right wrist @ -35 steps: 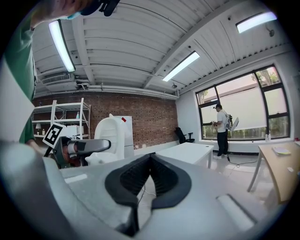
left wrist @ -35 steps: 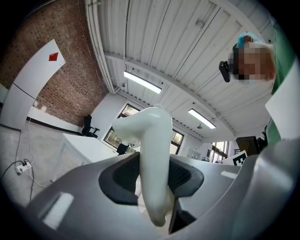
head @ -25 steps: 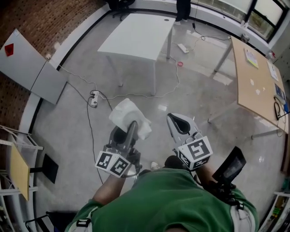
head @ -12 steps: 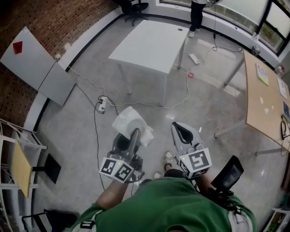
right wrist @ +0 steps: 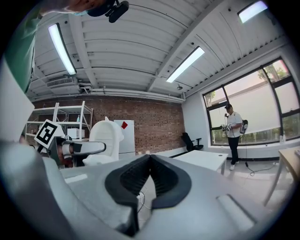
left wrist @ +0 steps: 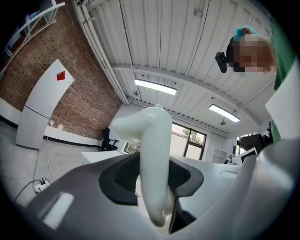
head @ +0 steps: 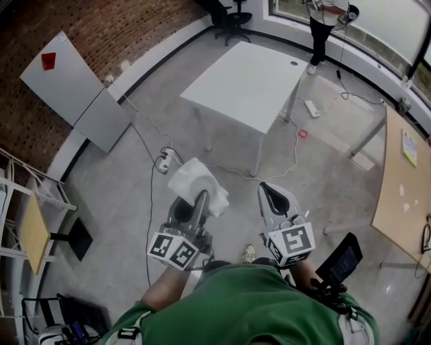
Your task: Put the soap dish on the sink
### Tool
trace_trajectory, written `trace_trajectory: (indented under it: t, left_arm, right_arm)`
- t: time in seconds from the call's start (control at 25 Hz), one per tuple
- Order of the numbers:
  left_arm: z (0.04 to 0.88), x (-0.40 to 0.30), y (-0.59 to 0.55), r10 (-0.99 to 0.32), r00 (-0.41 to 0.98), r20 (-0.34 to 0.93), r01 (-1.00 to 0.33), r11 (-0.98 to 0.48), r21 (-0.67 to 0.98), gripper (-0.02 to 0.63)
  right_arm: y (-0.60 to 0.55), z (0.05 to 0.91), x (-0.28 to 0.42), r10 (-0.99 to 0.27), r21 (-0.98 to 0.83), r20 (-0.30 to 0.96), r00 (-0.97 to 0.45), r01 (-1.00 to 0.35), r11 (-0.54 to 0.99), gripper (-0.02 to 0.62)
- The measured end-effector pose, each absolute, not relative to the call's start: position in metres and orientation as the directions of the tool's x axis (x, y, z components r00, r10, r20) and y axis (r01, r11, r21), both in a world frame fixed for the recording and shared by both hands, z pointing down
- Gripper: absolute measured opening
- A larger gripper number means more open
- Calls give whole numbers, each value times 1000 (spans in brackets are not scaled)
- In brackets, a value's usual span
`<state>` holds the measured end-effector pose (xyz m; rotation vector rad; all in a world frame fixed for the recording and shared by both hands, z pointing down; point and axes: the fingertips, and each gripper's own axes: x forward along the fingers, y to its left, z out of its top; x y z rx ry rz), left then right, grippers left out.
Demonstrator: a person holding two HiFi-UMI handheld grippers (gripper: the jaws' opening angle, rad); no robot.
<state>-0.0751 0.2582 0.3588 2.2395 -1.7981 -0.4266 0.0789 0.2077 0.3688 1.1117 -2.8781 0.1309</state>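
In the head view the white soap dish hangs over the grey floor, with my left gripper shut on it. In the left gripper view the soap dish stands on edge between the two dark pads, pinched at its lower part. My right gripper is held beside it to the right, jaws shut with nothing between them. The right gripper view shows its own pads meeting, and the soap dish in the left gripper off to the left. No sink is in view.
A white table stands ahead, a wooden table at the right. A power strip with cables lies on the floor. A white panel leans on the brick wall, shelving stands at the left. A person stands by the windows.
Both grippers have been carried forward across the floor; the white table and power strip have come nearer. The left grip on the soap dish is unchanged, and the right jaws stay shut.
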Motion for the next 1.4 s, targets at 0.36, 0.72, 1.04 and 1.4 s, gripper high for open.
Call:
trace_trajectory:
  t: [0.36,0.72,1.04,1.4]
  left_arm:
    - [354,-72,213,-975,204,-91,-904,-223,364,150]
    - [354,-84,169,-959,259,-118,-880,-284,380,150]
    - [347,-138,132,-932,337,-130,-847,-361,391,150]
    - [356,-209,98,-900,416,-129,-807,-431,404,150]
  right_arm:
    - [161,371,79,-661,-60,77,-746,-666,744,3]
    - [129,375,72,-701,-42,95,-707,-706,707,3]
    - [102,367,17,-755,-29,104,-647,-761,648,3]
    - [83,366,-43,-824,-23,121,-553,-832,555,3]
